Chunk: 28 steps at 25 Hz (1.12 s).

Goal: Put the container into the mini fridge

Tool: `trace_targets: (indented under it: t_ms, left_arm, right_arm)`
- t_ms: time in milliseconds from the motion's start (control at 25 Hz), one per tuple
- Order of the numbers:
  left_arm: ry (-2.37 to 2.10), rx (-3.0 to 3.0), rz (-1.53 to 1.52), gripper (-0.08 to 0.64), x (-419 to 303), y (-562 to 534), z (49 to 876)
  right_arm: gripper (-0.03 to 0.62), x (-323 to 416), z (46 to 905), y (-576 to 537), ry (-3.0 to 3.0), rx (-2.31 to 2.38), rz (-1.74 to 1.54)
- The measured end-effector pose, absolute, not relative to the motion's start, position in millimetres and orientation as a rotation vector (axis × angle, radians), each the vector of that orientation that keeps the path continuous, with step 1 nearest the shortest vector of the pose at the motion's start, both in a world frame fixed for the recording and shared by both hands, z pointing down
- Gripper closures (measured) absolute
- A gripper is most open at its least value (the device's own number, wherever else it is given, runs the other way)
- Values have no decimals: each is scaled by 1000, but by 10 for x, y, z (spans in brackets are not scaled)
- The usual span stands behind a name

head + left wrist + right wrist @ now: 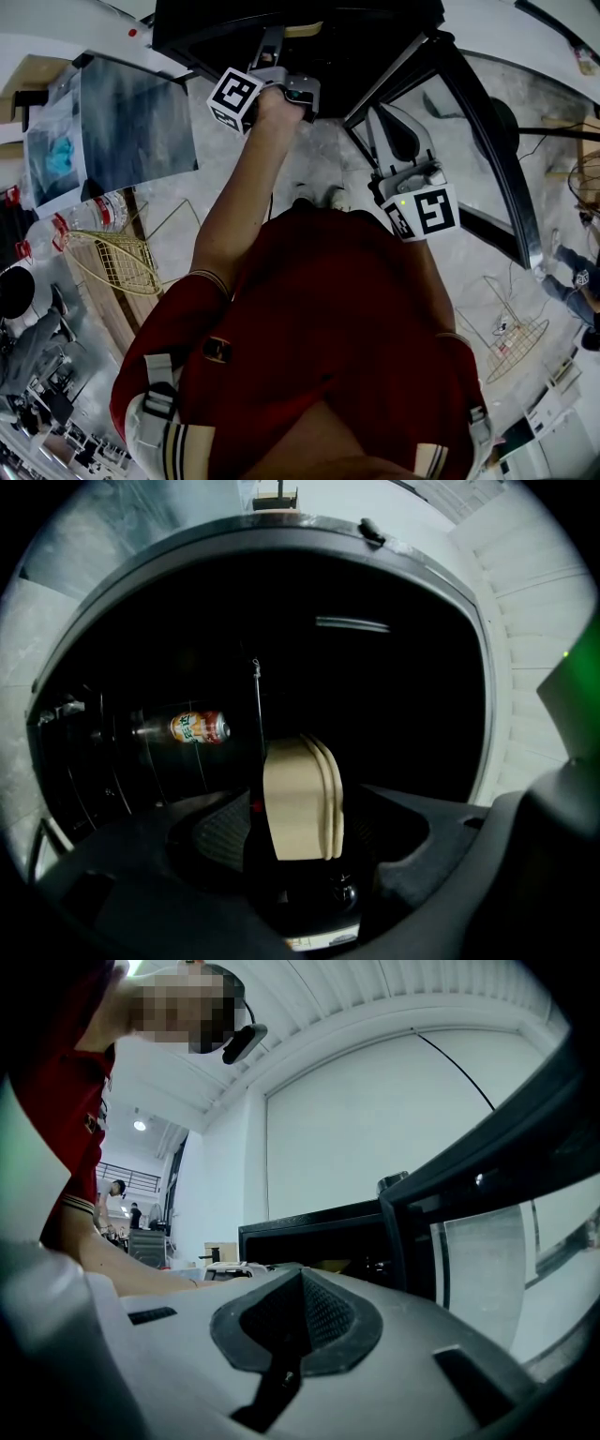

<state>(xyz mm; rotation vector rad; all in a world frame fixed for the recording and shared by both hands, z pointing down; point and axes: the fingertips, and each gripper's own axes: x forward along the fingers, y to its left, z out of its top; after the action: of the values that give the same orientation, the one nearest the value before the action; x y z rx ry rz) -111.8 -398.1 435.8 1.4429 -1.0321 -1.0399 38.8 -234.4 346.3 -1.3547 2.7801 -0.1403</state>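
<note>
In the left gripper view a beige container [302,799] stands on edge between the jaws of my left gripper [305,841], inside the dark mini fridge [412,705]. The pads sit a little off its sides, so the gripper is open. In the head view my left gripper [274,49] reaches into the black fridge [375,47] at the top. The fridge's glass door [487,141] swings open to the right. My right gripper [394,127] hangs beside that door, shut and empty. In its own view the right gripper [300,1312] points at the fridge [309,1232].
A drink can [199,727] lies on its side deep in the fridge at the left. A gold wire basket [112,258] and a plastic bottle [89,214] sit at the left. Another wire frame [517,349] stands at the right, near a person [572,277].
</note>
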Motion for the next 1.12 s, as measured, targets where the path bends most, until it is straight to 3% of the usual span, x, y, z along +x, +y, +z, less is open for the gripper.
trace_targets:
  t_ms: [760,1120]
  left_arm:
    - [-1000,1657,-905,239,-1007,-3258,4156]
    - [-972,1969,-727,328,-839,-2795,3863]
  right_arm:
    - [594,317,3488,-2199,2786,-1294,-184]
    - [594,312,3448,-2105,2761,-1267,-207]
